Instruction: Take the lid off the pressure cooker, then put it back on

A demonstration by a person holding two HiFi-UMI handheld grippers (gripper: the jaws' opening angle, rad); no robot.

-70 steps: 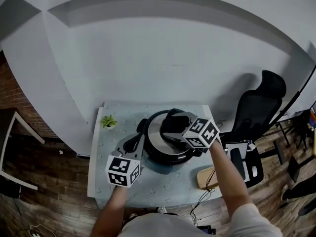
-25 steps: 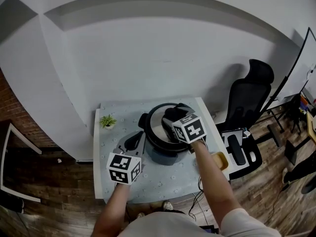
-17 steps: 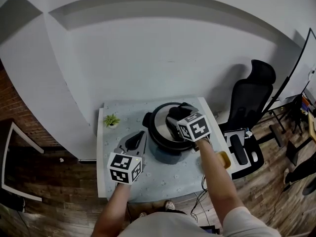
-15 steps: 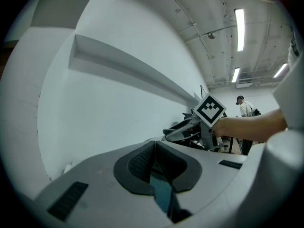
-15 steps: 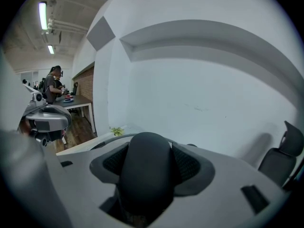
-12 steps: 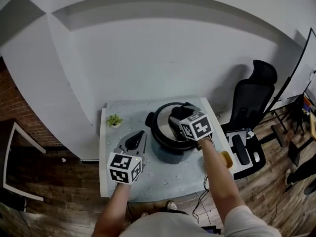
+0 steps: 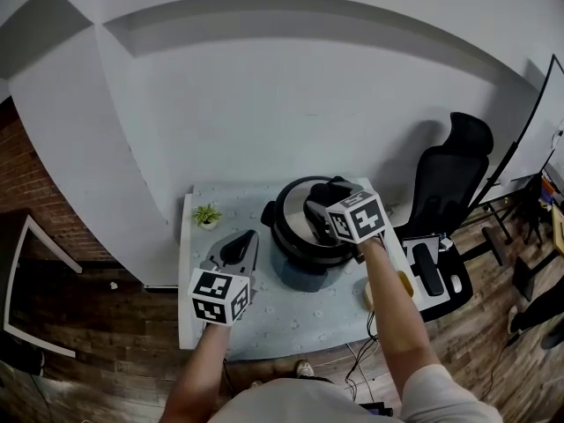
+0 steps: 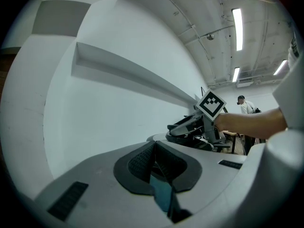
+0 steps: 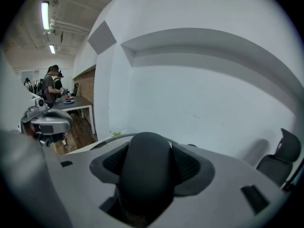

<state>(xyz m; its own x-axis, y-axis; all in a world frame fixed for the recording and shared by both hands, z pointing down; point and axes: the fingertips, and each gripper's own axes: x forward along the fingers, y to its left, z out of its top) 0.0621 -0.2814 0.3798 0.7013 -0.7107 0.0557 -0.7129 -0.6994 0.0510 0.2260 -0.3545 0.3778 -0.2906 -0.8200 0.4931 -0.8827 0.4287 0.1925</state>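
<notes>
The pressure cooker's grey body (image 7: 298, 277) stands on the pale table (image 7: 264, 317). Its round lid (image 7: 291, 227), black-rimmed with a silver top, hangs over the body, and I cannot tell whether they touch. My right gripper (image 7: 324, 208) is shut on the lid's black handle (image 9: 145, 175), which fills the gap between its jaws. From the left gripper view the lid (image 8: 183, 128) looks tilted under the right gripper's marker cube (image 8: 210, 103). My left gripper (image 7: 247, 239) is to the left of the cooker, apart from it, shut with nothing held (image 8: 154, 146).
A small potted plant (image 7: 208, 215) stands at the table's back left. A black office chair (image 7: 454, 183) is to the right, with a tan object (image 7: 389, 291) below my right arm. White wall runs behind, with wood floor around the table. People stand far off (image 9: 53, 82).
The right gripper, with the lid in it, has shifted slightly right and up. The left gripper has stayed apart from the cooker, drifting a little lower.
</notes>
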